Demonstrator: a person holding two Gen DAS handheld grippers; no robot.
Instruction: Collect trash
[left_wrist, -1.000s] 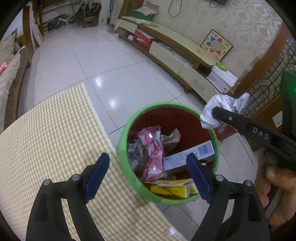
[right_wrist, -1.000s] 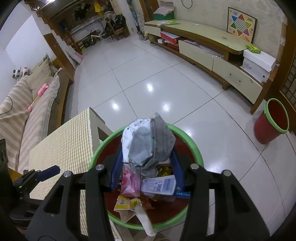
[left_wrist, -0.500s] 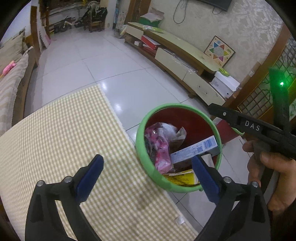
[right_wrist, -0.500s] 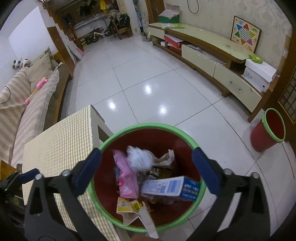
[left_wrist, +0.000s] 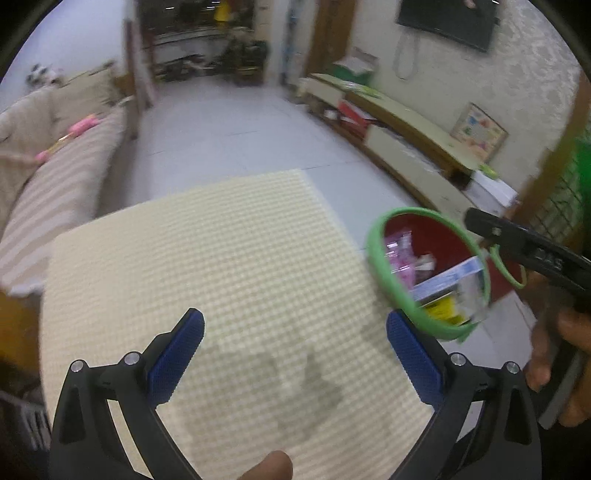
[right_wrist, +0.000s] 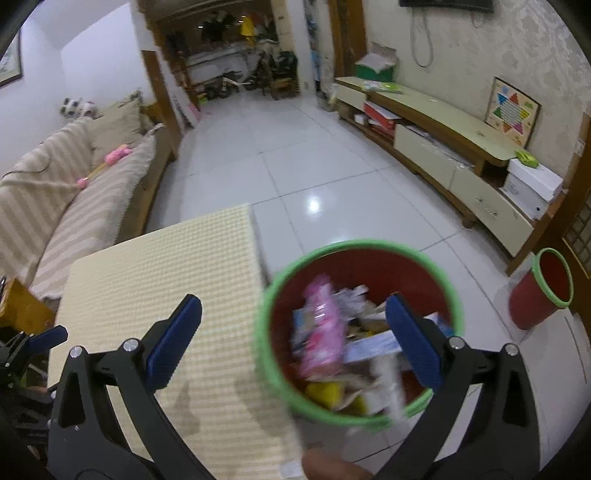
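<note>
A red bin with a green rim (right_wrist: 453, 291) stands on the floor beside the table and holds trash: a pink wrapper (right_wrist: 323, 332), a blue-and-white box (right_wrist: 373, 345), yellow packaging and crumpled paper. It also shows in the left wrist view (left_wrist: 376, 254). My right gripper (right_wrist: 293, 338) is open and empty, above the bin's near-left rim and the table edge. My left gripper (left_wrist: 295, 352) is open and empty over the checked tablecloth (left_wrist: 221, 258). The right gripper's finger (left_wrist: 524, 245) shows at the right in the left wrist view.
A second red bin (right_wrist: 541, 288) stands on the floor at the right by a low TV cabinet (right_wrist: 443, 144). A striped sofa (right_wrist: 62, 199) runs along the left. White tiled floor (right_wrist: 295, 166) lies beyond the table.
My right gripper opened and dropped the crumpled paper into the bin. Both grippers have since swung left and tilted up, so the bin slid right in both views.
</note>
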